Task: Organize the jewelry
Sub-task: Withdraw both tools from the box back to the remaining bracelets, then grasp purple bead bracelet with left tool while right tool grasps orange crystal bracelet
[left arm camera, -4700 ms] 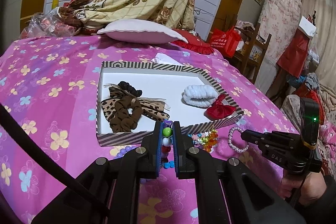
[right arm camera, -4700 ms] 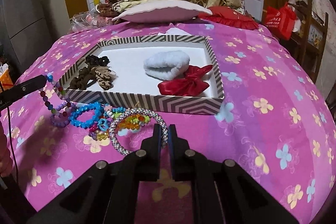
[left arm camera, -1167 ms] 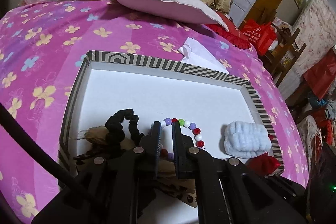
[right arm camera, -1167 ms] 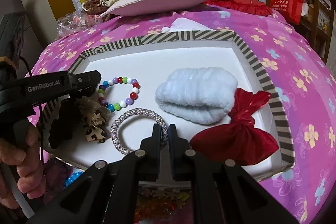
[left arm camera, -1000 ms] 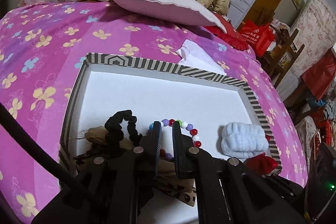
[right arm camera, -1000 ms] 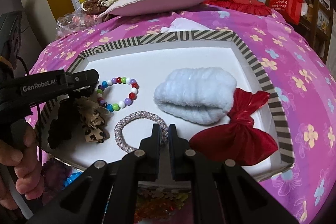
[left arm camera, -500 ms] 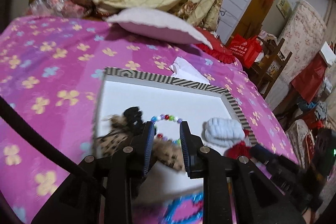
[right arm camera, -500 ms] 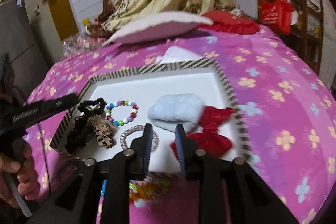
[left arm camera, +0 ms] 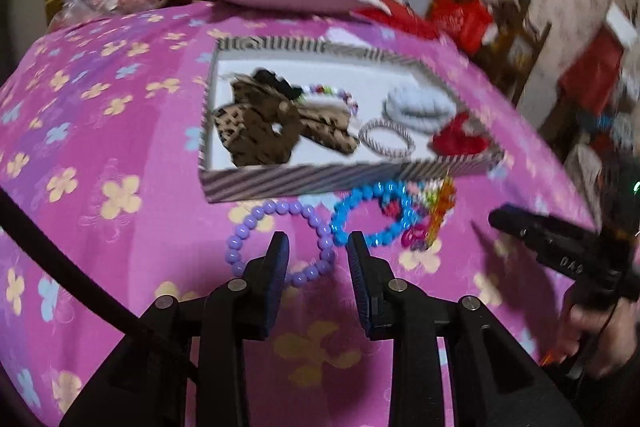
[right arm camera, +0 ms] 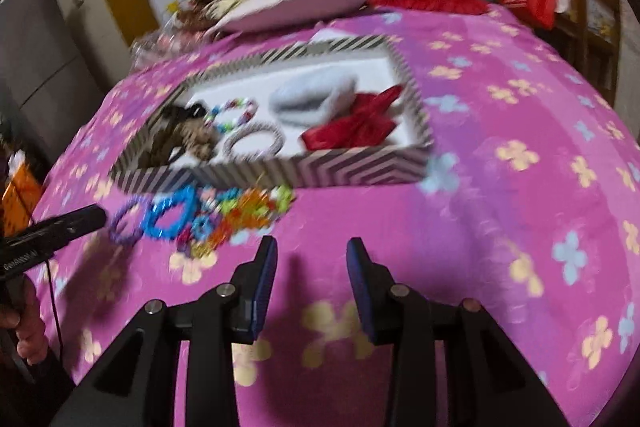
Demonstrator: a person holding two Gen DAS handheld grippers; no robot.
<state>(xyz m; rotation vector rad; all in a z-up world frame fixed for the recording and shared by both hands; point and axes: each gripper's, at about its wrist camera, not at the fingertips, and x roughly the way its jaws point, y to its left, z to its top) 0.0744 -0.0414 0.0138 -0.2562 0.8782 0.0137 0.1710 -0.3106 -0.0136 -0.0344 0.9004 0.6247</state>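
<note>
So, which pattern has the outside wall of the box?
Black-and-white zigzag stripes on the box; the right wrist view shows it best.

Bracelets [left arm camera: 280, 239] before box [left arm camera: 320, 183]; scrunchies [left arm camera: 256, 131] inside — left

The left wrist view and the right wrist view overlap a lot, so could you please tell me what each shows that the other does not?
Only the left wrist view shows the open left claw poised over the purple round-bead bracelet. Only the right wrist view shows the open, empty right claw and a grey cabinet. Both show the striped shallow box holding the silver braided bracelet.
</note>
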